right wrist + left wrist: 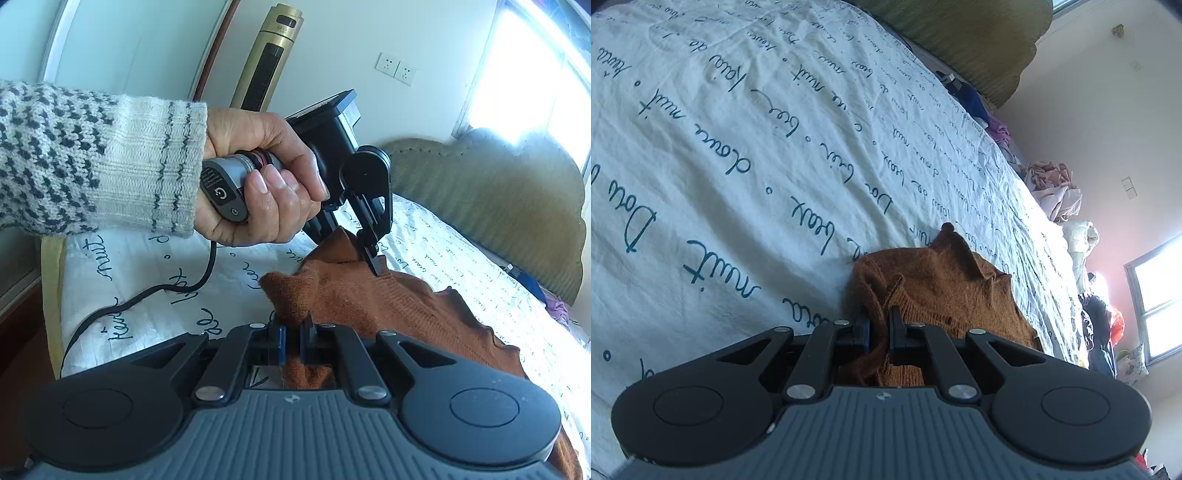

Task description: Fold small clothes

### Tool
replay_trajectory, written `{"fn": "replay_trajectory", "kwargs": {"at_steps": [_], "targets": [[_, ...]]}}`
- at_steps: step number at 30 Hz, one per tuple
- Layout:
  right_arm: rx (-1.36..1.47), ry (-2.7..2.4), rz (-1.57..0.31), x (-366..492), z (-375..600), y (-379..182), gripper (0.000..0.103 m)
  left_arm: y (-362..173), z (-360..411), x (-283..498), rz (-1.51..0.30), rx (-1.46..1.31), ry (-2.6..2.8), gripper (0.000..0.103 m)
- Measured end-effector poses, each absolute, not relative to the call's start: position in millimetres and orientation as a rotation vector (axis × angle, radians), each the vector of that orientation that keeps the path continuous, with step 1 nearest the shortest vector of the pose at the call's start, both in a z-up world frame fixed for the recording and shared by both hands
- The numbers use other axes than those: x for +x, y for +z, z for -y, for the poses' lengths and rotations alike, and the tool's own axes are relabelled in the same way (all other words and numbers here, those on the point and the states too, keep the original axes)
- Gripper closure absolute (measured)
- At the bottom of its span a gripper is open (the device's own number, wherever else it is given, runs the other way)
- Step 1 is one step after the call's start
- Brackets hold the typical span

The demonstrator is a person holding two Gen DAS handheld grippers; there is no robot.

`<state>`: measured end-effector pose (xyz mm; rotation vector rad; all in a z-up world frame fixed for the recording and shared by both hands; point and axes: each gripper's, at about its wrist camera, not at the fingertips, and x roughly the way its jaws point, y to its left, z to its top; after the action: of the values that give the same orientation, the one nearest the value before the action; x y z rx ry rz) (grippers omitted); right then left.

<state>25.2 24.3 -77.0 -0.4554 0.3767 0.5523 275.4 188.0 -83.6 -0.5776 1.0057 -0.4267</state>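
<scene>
fuzzy rust-brown knit sweater (388, 306), crinkled matt cotton bed sheet (746, 155) beneath, matt black plastic left hand-held gripper (879, 328) with metal rivets

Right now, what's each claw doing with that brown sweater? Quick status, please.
Left gripper shut on brown sweater. Right gripper shut on another part of it. Sweater bunched on the printed bedsheet, partly lifted. Nothing in the way.

Rust-brown sweater (945, 291) on white sheet (738, 147) with teal script.
</scene>
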Motion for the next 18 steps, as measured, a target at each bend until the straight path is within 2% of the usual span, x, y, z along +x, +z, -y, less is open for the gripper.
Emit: {"fn": "replay_trajectory", "kwargs": {"at_steps": [8,18], "targets": [[-0.315,0.49,-0.351,31.2,24.1,-45.9,0.097,-49.2,-141.2,282.9,-0.97,-0.585,-0.496,0.094],[-0.088,0.319,-0.335,33.7,144.2,-23.5,0.097,-36.8,-21.3,293.1,-1.008,-0.555,-0.594,0.094]]}}
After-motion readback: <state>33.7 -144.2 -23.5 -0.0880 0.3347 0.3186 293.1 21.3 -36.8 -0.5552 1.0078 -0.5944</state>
